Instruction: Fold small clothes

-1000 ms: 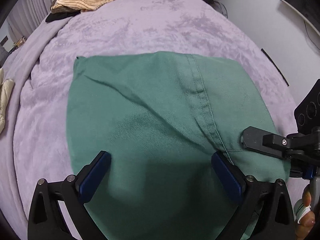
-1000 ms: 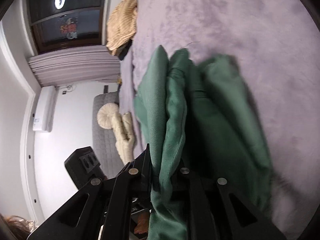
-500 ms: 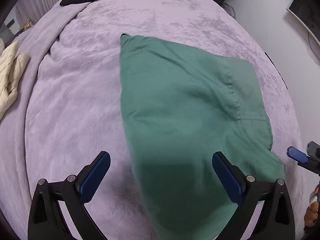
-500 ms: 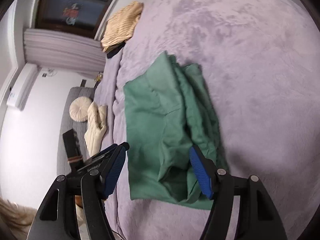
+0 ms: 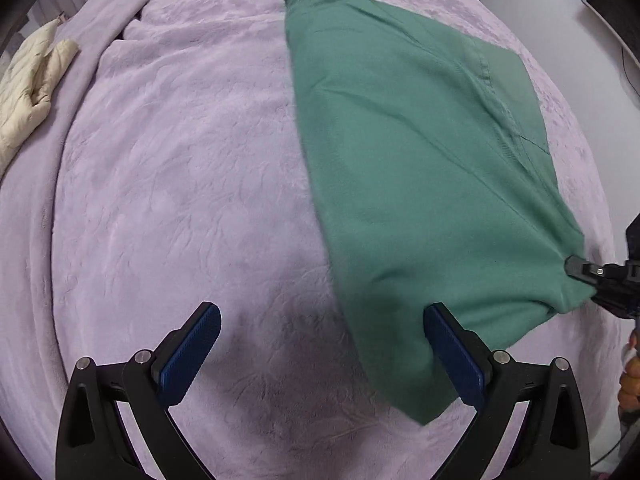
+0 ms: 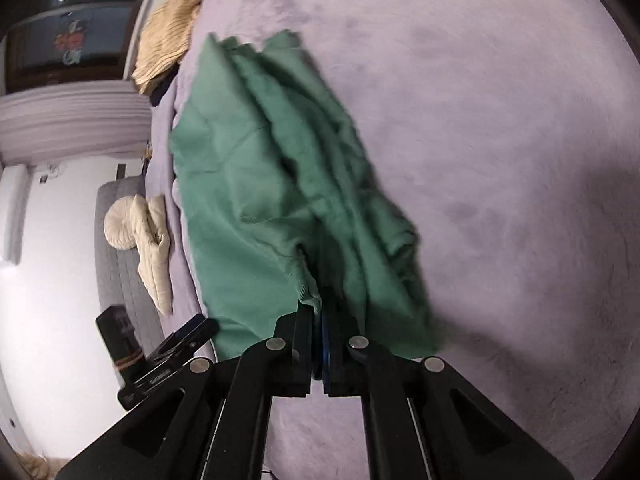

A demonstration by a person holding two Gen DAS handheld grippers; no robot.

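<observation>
A folded green garment [image 5: 420,160] lies on the lilac blanket [image 5: 180,200], to the right in the left wrist view. My left gripper [image 5: 320,352] is open and empty above bare blanket, with its right finger beside the garment's near left corner. My right gripper [image 6: 318,320] is shut on the garment's edge [image 6: 308,292]; the cloth [image 6: 280,168] bunches in folds ahead of it. In the left wrist view my right gripper [image 5: 592,276] pinches the garment's right corner.
A cream padded garment [image 5: 28,88] lies at the bed's left edge and also shows in the right wrist view [image 6: 154,240]. A yellow striped garment [image 6: 168,36] lies at the far end of the bed. A white wall and floor lie past the bed's right side.
My right gripper was shut, opened half a second ago, and has shut again on the garment's edge. The left gripper has drawn back to the left, off the garment.
</observation>
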